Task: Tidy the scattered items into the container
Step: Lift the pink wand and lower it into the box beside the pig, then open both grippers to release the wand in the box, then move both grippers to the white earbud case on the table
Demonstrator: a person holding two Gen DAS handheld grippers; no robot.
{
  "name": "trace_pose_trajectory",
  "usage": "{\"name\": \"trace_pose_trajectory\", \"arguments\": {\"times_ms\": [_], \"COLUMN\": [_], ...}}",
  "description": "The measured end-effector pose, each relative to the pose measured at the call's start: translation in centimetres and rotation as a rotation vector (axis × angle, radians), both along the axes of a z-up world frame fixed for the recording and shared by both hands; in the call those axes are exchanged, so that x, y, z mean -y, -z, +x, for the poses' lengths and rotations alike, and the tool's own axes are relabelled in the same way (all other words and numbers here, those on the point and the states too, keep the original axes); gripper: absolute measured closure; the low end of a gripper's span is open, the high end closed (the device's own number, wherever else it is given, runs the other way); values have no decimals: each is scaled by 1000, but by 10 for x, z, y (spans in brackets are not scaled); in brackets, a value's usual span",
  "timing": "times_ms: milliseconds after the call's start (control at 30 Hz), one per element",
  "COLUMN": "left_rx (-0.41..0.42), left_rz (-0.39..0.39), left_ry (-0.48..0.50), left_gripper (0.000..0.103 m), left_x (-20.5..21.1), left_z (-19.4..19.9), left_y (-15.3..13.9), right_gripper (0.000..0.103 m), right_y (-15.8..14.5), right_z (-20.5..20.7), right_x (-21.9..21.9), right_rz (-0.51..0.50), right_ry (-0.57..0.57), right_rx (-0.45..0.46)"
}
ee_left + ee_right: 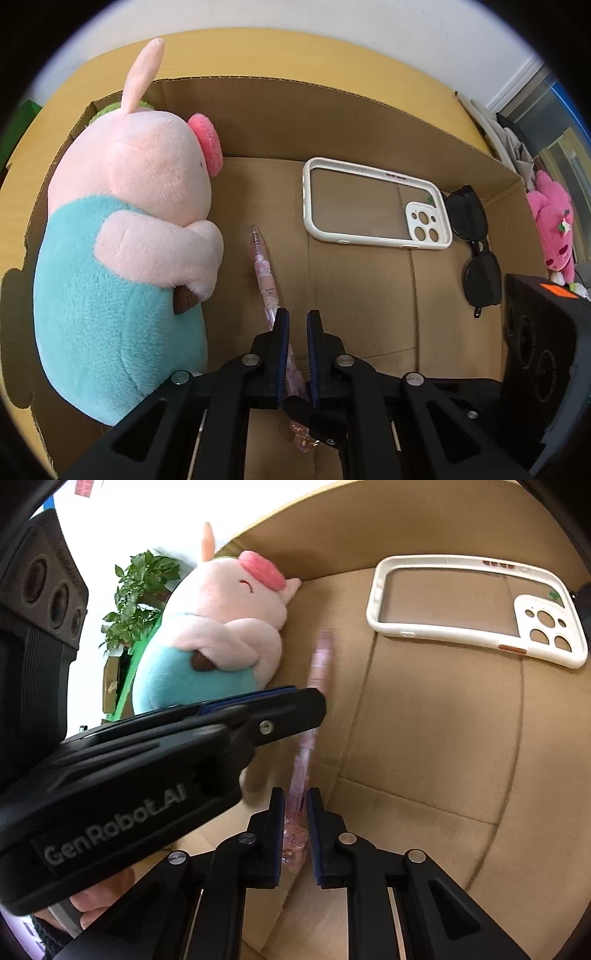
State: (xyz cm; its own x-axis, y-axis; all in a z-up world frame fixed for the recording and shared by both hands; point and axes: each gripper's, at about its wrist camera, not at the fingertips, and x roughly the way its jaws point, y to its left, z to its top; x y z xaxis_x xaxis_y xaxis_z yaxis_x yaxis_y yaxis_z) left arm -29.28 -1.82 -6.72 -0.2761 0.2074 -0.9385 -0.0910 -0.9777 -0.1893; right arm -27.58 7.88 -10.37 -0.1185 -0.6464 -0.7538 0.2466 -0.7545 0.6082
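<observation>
Left-wrist view showed the left gripper (pixel 297 319) pointing down into the open brown cardboard box (pixel 332 110), its blue-padded jaws nearly together with the translucent pink mechanical pen (pixel 264 275) passing between them; whether the pads actually pressed on the barrel could not be told. The pen's tip reached forward onto the box floor, while its decorated rear end hung back under the jaws. In the right-wrist view the right gripper (pixel 296 801) had closed narrowly on that same pen's (pixel 306 746) lower, clear pink end, the pads against it on both sides, and the left gripper's black finger crossed the barrel further up. Just left of the pen lay the large pink plush pig in a turquoise outfit (pixel 122 236), on its side against the box wall. Farther ahead, flat on the floor, rested the cream-rimmed clear phone case (pixel 375 205), and beside its right end the folded black sunglasses (pixel 476 251). Outside the box, at the right, sat a magenta plush toy (pixel 552 229).
</observation>
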Motion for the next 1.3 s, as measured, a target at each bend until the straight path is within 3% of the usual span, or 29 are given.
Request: {"name": "trace_pose_trajectory", "arguments": {"times_ms": [100, 200, 267, 367, 400, 467, 533, 700, 767, 900, 1000, 1100, 1300], "left_rx": [-1, -17, -43, -119, -151, -227, -287, -434, -472, -498, -464, -393, -257], "left_rz": [-18, 2, 22, 28, 30, 48, 55, 52, 53, 27, 43, 64, 104], "left_ry": [4, -16, -40, -40, -42, -50, -47, -22, -16, -30, -41, -45, -47], "left_gripper": [94, 93, 88, 77, 74, 56, 45, 36, 25, 25, 25, 25, 25], "left_x": [-3, 0, 5, 10, 13, 20, 23, 35, 37, 46, 49, 51, 44], "left_z": [0, 2, 8, 25, 33, 57, 78, 158, 185, 240, 273, 300, 334], "left_y": [0, -6, -19, -51, -63, -92, -115, -164, -171, -164, -142, -111, -58], "right_gripper": [90, 82, 40, 22, 18, 12, 10, 1, 0, 0, 0, 0, 0], "right_y": [-2, -2, -8, -18, -26, -43, -66, -140, -164, -190, -183, -154, -90], "right_z": [1, 3, 6, 11, 15, 26, 45, 98, 124, 193, 230, 260, 306], "right_x": [0, 0, -4, -13, -16, -23, -30, -59, -62, -71, -66, -56, -51], "right_rz": [13, -11, -20, -54, -58, -43, -27, 25, 34, 9, 22, 92, 136], "right_ry": [2, 13, 35, 64, 68, 68, 70, 89, 101, 100, 65, 22, -24], "right_rx": [-4, 8, 0, -16, -33, -80, -138, -392, -467, -599, -626, -623, -512]}}
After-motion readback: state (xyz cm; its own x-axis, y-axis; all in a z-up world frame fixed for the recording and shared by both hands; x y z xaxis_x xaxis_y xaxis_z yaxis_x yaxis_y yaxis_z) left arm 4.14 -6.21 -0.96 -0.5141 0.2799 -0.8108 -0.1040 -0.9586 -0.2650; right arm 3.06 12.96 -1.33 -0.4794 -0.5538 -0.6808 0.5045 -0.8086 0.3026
